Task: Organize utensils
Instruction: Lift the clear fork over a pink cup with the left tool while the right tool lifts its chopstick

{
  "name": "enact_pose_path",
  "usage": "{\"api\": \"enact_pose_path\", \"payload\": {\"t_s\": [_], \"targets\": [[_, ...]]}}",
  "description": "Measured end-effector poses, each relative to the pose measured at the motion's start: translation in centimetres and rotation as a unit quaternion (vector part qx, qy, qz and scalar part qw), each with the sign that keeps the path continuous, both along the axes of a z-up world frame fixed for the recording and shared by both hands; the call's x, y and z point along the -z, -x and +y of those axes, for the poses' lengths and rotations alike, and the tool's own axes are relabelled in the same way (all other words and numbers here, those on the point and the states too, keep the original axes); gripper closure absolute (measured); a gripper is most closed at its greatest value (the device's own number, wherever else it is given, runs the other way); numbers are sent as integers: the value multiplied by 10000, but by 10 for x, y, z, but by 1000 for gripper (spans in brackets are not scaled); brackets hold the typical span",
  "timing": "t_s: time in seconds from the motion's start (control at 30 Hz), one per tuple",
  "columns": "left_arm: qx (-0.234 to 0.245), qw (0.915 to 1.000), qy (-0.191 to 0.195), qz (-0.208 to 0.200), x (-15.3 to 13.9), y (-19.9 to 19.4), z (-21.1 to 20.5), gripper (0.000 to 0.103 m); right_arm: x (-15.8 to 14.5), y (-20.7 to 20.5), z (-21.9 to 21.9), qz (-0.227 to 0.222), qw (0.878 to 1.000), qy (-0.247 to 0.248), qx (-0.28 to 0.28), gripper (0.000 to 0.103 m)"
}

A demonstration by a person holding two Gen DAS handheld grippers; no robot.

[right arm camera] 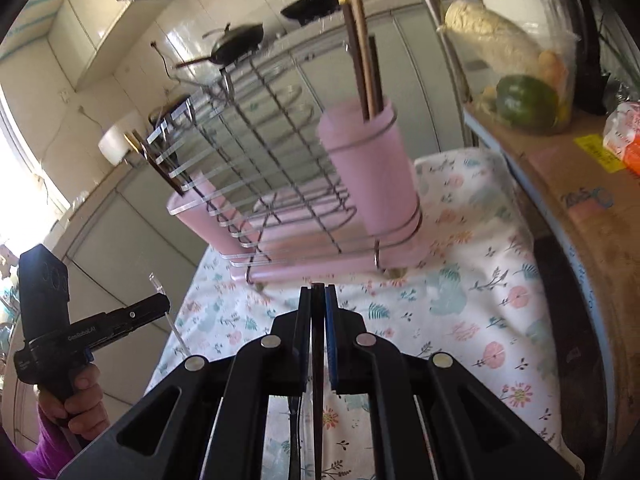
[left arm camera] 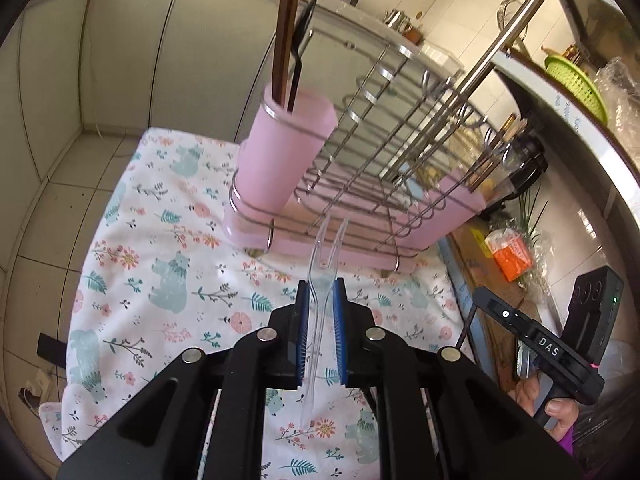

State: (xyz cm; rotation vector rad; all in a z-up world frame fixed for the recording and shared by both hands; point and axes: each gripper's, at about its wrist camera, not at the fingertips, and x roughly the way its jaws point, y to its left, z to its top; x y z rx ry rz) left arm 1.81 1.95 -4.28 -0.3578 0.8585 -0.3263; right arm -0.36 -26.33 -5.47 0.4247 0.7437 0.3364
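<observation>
The left gripper (left arm camera: pixel 320 300) clamps a clear plastic fork (left arm camera: pixel 322 264) and the right gripper (right arm camera: pixel 318 300) pinches a dark utensil (right arm camera: pixel 318 344) near the pink rack (left arm camera: pixel 340 236) on the bench (left arm camera: pixel 160 240).

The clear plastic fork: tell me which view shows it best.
The left wrist view. There the clear plastic fork lies full length between the left gripper pads, two prongs forward. The right wrist view shows only thin clear ends poking past that gripper from the side.
</observation>
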Motion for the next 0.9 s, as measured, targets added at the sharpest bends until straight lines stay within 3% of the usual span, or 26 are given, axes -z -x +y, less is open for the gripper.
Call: {"api": "enact_pose_path", "payload": {"t_s": [0.13, 0.17, 0.5, 0.63, 0.77, 0.9], "targets": [[-136, 9993, 68, -338, -19, 3, 7, 92, -19, 5, -7, -359, 9991, -66, 192, 97], [-171, 9989, 74, -423, -25, 3, 8, 102, -26, 5, -10, -437, 9988, -85, 212, 97], [-330, 9955, 194, -861, -55, -3, 23, 103, -68, 3, -21, -996, 9945, -100, 314, 97], [-514, 9965, 417, -510, -39, -10, 47, 103, -59, 0, -18, -859, 9959, -89, 273, 97], [-1188, 9902, 713, 171, -11, -21, 95, 101, -47, -7, -14, -708, 9972, -158, 191, 97], [-1856, 9702, 1294, 864, 24, -25, 138, 73, -35, -17, -10, -555, 9982, -209, 109, 97]]}}
